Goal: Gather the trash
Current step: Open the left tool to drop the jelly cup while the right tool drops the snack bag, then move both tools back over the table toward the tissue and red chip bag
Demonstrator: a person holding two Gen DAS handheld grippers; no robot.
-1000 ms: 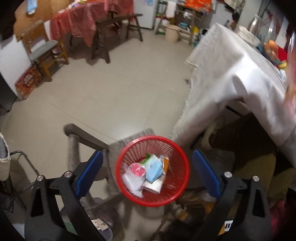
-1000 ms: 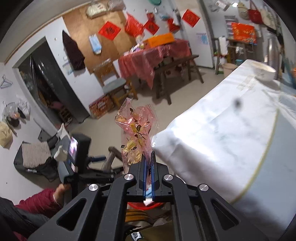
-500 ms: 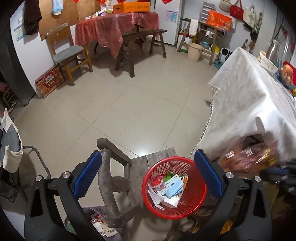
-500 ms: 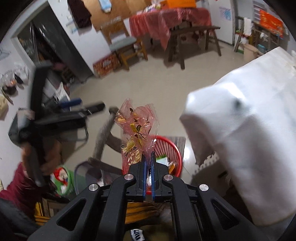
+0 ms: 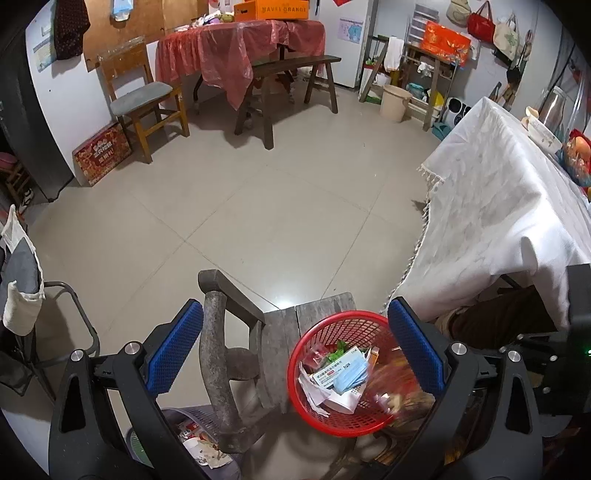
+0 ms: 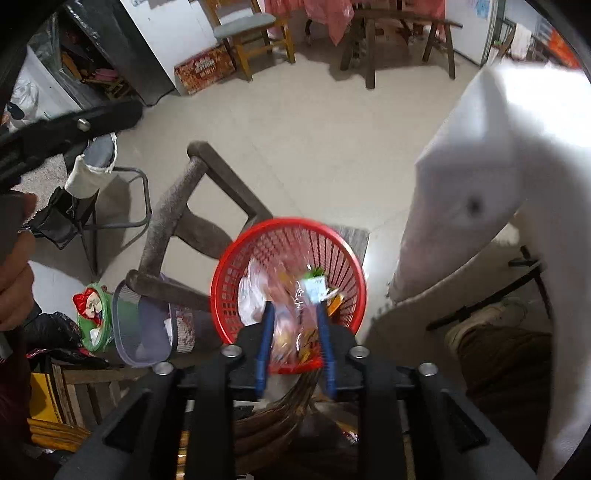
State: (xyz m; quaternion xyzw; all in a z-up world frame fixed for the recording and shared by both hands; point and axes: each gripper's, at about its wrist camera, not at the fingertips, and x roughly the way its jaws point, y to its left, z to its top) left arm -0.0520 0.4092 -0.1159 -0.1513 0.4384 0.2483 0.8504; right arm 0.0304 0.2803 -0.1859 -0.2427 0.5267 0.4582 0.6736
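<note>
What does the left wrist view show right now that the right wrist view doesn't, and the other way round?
Only the left wrist view: the left gripper, jaws wide and empty, the orange box on the red-covered table, and the bowl on the white tablecloth.

Only the right wrist view: the right gripper, whose jaws have just been opening around the pink wrapper, and the purple bin beside the chair.

Both: the red basket of trash on the wooden chair.

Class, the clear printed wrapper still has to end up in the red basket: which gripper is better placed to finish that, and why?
Right. The right gripper hangs directly above the red basket, jaws just parted, the wrapper blurred between them. The left gripper is wide open, empty.
</note>
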